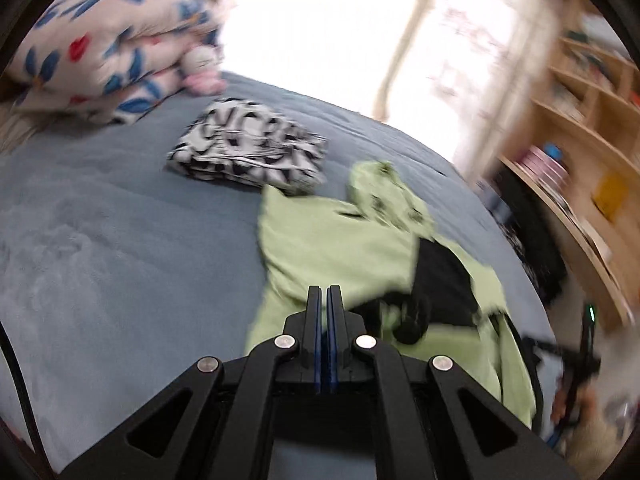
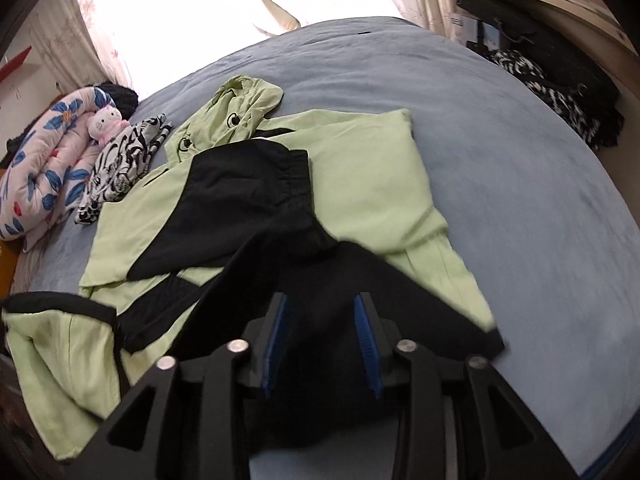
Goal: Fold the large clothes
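blue-grey plush bed fills the left wrist view; the left gripper has its jaws together on nothing, above the green jacket at lower right of centre. a folded black-and-white garment lies beyond.

right wrist view: thin, creased, black-trimmed jacket lies centre, hood toward upper left; right gripper jaws apart over its black hem.

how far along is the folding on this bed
Done: a black-and-white patterned garment lies folded on the bed. In hand: nothing; left claw is shut and empty, right claw open over the green-and-black jacket. Left: the jacket, only partly folded.
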`<move>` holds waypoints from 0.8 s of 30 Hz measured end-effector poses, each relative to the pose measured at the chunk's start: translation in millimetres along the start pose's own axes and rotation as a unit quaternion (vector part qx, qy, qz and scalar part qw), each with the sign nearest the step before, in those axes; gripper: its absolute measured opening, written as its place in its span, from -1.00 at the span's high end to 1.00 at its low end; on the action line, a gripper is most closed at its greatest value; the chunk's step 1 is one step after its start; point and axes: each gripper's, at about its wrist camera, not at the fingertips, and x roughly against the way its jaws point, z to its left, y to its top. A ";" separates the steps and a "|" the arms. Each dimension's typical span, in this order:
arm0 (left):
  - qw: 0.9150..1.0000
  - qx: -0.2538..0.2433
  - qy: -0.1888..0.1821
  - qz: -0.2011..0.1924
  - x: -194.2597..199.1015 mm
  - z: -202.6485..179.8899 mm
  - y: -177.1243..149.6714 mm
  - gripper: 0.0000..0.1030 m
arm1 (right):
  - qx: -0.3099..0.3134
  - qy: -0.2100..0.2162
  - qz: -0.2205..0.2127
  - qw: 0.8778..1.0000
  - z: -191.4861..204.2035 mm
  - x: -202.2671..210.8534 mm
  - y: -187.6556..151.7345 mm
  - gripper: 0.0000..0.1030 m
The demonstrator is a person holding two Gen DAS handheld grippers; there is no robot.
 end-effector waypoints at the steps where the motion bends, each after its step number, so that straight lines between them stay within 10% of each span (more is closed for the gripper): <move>1: 1.000 0.016 0.002 0.009 -13.1 8.1 10.1 0.99 | 0.008 -0.001 0.004 1.000 -0.6 -8.4 7.1 0.03; 6: 0.998 0.035 0.022 0.054 -62.8 36.7 20.8 0.98 | 0.072 0.004 0.044 0.996 -2.7 -43.2 25.2 -0.01; 12: 0.991 -0.021 -0.043 0.122 -80.1 41.7 -7.7 0.79 | 0.111 0.055 0.082 0.989 -6.9 -69.6 34.8 -0.07; 24: 0.948 -0.221 -0.098 0.208 -83.8 19.5 -58.0 0.69 | 0.095 0.135 0.101 0.981 -10.2 -91.3 40.6 -0.10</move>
